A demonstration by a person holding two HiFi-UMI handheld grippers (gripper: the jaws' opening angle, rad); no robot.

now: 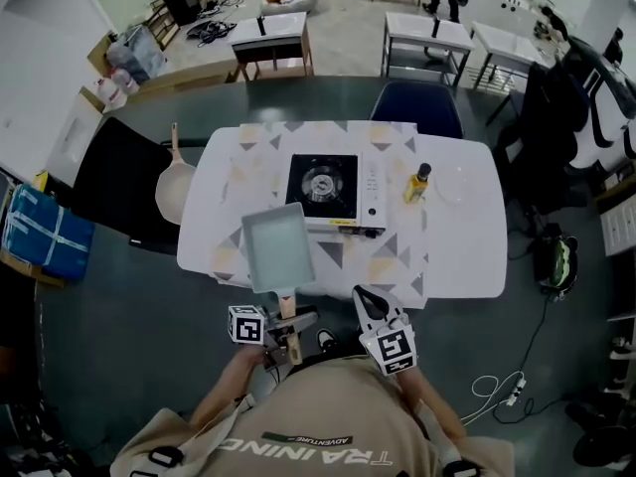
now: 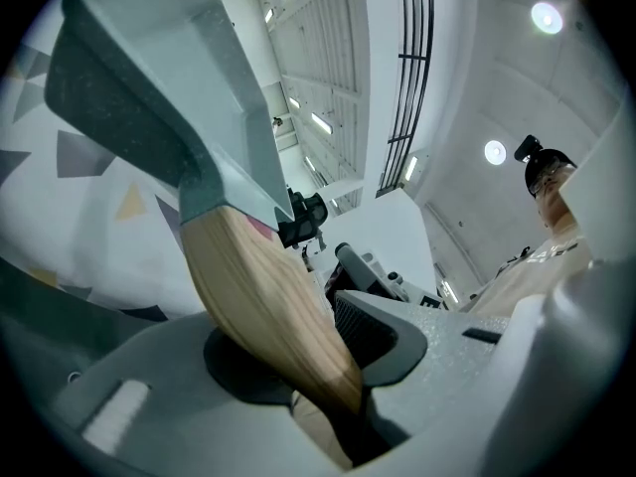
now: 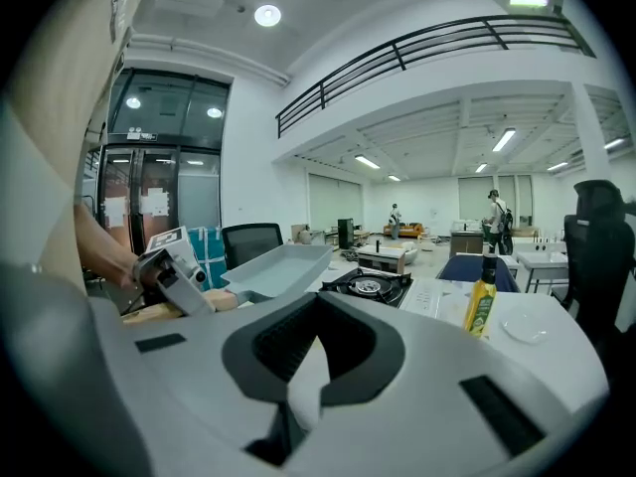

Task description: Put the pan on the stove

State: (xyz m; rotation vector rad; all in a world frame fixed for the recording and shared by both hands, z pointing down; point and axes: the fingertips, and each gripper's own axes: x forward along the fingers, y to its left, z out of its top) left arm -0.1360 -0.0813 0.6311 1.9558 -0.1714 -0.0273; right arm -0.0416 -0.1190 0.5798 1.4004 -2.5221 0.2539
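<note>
Carry step, judged: left gripper [image 1: 285,328] clamped on pan [image 1: 276,247] handle [image 2: 268,306]; pan held lower centre, just lower-left of stove [image 1: 370,192]; right gripper [image 1: 371,304] closed, empty; next probably: swing pan up-right over burner [image 1: 322,181], lower level.

Stove [image 1: 328,189] on table [image 1: 457,256]; bottle [image 1: 418,182] right of it; pan [image 1: 276,246] front-left.

White table [image 1: 467,256], centre of scene, with a triangle-patterned cloth [image 1: 393,251] over its middle and left portion. On the cloth, far centre: portable gas stove [image 1: 336,192]. Just right of the stove: upright yellow bottle [image 1: 417,183]. Right of the bottle, on bare tabletop: pale plate [image 1: 455,183].
</note>
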